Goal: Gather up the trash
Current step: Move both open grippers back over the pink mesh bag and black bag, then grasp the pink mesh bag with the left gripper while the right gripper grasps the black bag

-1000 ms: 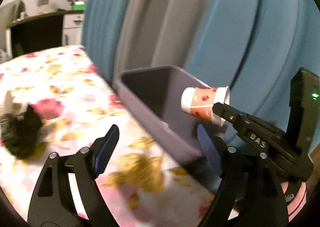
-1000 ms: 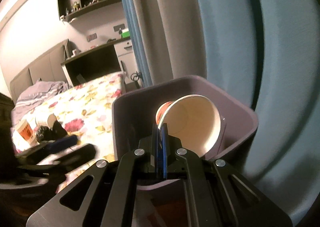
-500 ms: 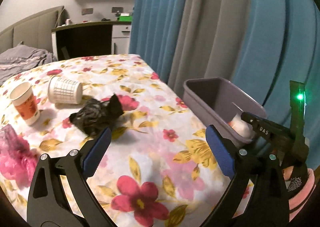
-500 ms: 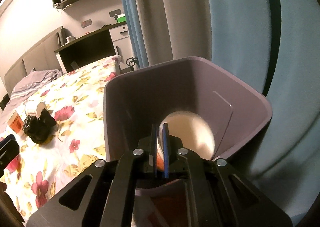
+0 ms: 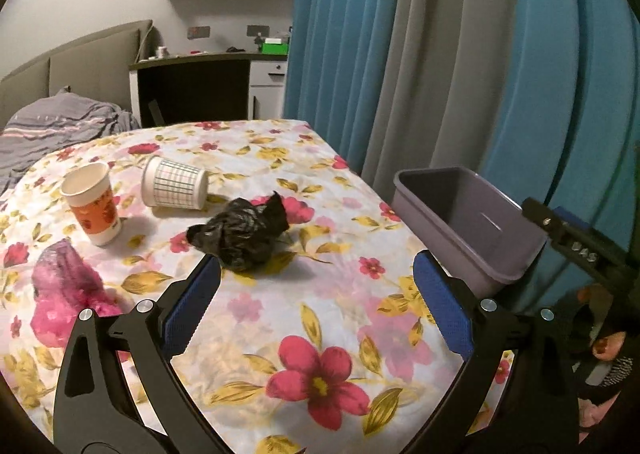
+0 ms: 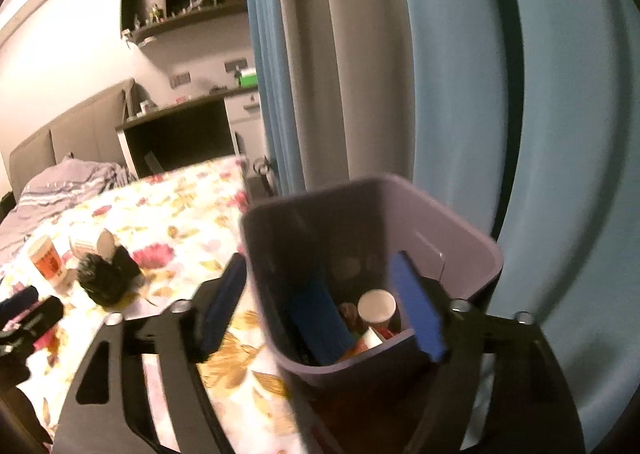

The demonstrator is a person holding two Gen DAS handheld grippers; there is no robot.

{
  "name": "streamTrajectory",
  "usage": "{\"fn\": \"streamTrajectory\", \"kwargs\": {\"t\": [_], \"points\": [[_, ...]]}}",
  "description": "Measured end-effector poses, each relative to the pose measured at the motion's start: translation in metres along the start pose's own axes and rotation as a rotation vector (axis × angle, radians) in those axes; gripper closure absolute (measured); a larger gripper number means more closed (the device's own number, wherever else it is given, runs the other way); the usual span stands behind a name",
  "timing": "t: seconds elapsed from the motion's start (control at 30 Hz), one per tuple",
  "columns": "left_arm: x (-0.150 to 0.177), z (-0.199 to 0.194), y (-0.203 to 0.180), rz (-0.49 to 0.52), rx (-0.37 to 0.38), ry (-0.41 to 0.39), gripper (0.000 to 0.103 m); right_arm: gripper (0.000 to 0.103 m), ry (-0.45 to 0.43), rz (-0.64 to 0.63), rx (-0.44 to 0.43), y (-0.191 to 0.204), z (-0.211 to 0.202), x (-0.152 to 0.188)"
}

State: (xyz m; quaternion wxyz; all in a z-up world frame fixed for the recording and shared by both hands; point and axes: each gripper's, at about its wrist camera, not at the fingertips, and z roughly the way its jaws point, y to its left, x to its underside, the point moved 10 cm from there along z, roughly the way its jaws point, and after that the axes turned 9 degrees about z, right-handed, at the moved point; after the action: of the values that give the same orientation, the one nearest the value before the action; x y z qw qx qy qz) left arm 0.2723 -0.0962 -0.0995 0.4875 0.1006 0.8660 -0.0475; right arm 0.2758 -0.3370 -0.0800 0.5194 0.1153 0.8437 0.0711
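A grey bin (image 5: pixel 472 222) stands at the bed's right edge; in the right wrist view the bin (image 6: pixel 448 242) holds a paper cup (image 6: pixel 376 308) and other trash. My right gripper (image 6: pixel 320 310) is open above the bin's near rim, empty. My left gripper (image 5: pixel 316 306) is open and empty over the floral bedspread (image 5: pixel 320 334). Ahead of it lie a crumpled black bag (image 5: pixel 240 234), an upright orange-patterned cup (image 5: pixel 92 206), a tipped white checked cup (image 5: pixel 174 188) and a pink crumpled bag (image 5: pixel 64 286).
Blue and grey curtains (image 5: pixel 440 54) hang right behind the bin. A dark desk (image 5: pixel 192 90) and a grey headboard (image 5: pixel 72 58) stand beyond the bed. The right gripper's arm (image 5: pixel 576 250) shows at the right in the left wrist view.
My right gripper opened and dropped the paper cup into the bin. My left gripper swung back toward the trash on the bed.
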Motion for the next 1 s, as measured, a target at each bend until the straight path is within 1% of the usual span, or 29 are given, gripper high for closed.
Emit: {"fn": "streamTrajectory", "kwargs": {"t": [0.1,0.27,0.3,0.37,0.5,0.67,0.9,1.0], "points": [[0.003,-0.009,0.010,-0.003,-0.028,-0.006,0.006,0.016,-0.035,-0.006,-0.013,0.010,-0.014,-0.003],[0.011,-0.028,0.041,-0.030,-0.089,-0.018,0.006,0.014,-0.049,-0.016,-0.065,0.033,-0.029,-0.001],[0.014,-0.032,0.049,-0.034,-0.106,-0.022,0.006,0.013,-0.049,-0.015,-0.080,0.038,-0.031,-0.001],[0.019,-0.040,0.064,-0.044,-0.142,-0.022,0.006,0.009,-0.048,-0.012,-0.109,0.049,-0.035,0.002],[0.031,-0.056,0.098,-0.077,-0.204,-0.021,0.006,0.009,-0.035,-0.023,-0.143,0.070,-0.036,0.009],[0.046,-0.071,0.134,-0.123,-0.261,-0.012,0.006,0.008,-0.008,-0.057,-0.185,0.104,-0.036,0.027],[0.062,-0.078,0.170,-0.167,-0.300,0.014,0.006,0.008,0.033,-0.089,-0.225,0.137,-0.030,0.046],[0.067,-0.075,0.179,-0.181,-0.296,0.029,0.006,0.008,0.044,-0.094,-0.240,0.149,-0.026,0.051]]}}
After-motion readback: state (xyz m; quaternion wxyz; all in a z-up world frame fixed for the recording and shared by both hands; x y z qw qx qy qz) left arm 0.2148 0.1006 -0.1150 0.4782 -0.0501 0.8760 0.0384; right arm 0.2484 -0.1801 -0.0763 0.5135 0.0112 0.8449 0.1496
